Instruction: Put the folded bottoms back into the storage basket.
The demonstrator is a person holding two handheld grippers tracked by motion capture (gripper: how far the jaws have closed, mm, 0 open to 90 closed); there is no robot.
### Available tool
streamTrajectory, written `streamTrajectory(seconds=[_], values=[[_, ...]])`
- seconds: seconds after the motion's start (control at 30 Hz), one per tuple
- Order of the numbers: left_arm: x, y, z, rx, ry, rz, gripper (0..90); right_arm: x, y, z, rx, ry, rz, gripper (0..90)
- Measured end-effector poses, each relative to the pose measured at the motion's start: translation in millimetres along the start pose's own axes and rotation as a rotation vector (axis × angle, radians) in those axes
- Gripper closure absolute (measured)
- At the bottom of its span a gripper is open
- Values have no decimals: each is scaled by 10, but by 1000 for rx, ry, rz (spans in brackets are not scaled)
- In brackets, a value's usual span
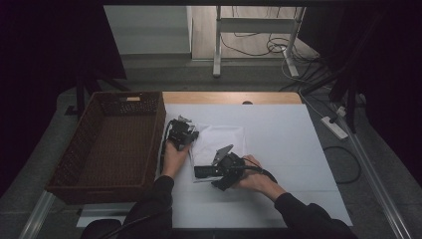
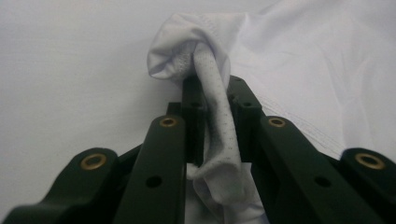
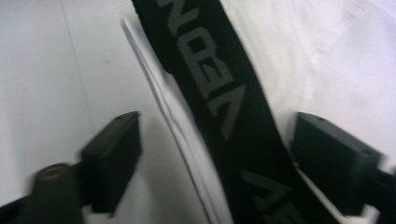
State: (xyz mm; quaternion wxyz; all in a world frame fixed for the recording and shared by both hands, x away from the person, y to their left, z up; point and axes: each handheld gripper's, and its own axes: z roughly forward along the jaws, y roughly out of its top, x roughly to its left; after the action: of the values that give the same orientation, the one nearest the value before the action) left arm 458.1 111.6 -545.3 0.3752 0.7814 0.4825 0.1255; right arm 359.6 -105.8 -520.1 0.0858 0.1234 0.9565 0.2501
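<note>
Left gripper view: white garment (image 2: 212,88) pinched between jaws

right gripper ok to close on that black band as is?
Probably yes. The right gripper is open, its jaws standing either side of the black band of the white garment, nothing between. The left gripper grips another corner.

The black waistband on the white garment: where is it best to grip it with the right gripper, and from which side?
Grip the black waistband across its width, where it already runs between the open jaws of the right gripper. Come from the garment's near edge: the band lies flat there, while the left gripper holds a bunched corner.
</note>
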Motion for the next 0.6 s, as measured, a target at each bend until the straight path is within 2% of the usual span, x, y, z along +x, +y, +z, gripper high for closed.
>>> streamTrajectory(seconds=[0.07,0.1,0.23,0.27,0.3,0.33,0.37,0.4,0.43,0.6], values=[[-2,0,0,0,2,1,787,-30,9,-21,13,-4,-17,341],[-3,-1,0,0,3,2,787,-54,26,-31,25,-4,-40,413],[-4,0,-1,2,4,4,787,-80,66,-38,50,1,-79,543],[-4,0,-1,2,4,4,787,-80,66,-38,50,1,-79,543],[-6,0,-1,1,6,5,787,-91,86,-44,65,-7,-98,632],[-6,0,-1,1,6,5,787,-91,86,-44,65,-7,-98,632],[-7,0,-1,1,6,5,787,-112,100,-41,67,-9,-103,704],[-7,0,-1,1,7,6,787,-112,100,-41,67,-9,-103,704],[-8,0,-1,1,7,6,787,-124,116,-41,82,-22,-115,750],[-8,0,-1,0,8,6,788,-125,132,-38,91,-26,-118,764]])
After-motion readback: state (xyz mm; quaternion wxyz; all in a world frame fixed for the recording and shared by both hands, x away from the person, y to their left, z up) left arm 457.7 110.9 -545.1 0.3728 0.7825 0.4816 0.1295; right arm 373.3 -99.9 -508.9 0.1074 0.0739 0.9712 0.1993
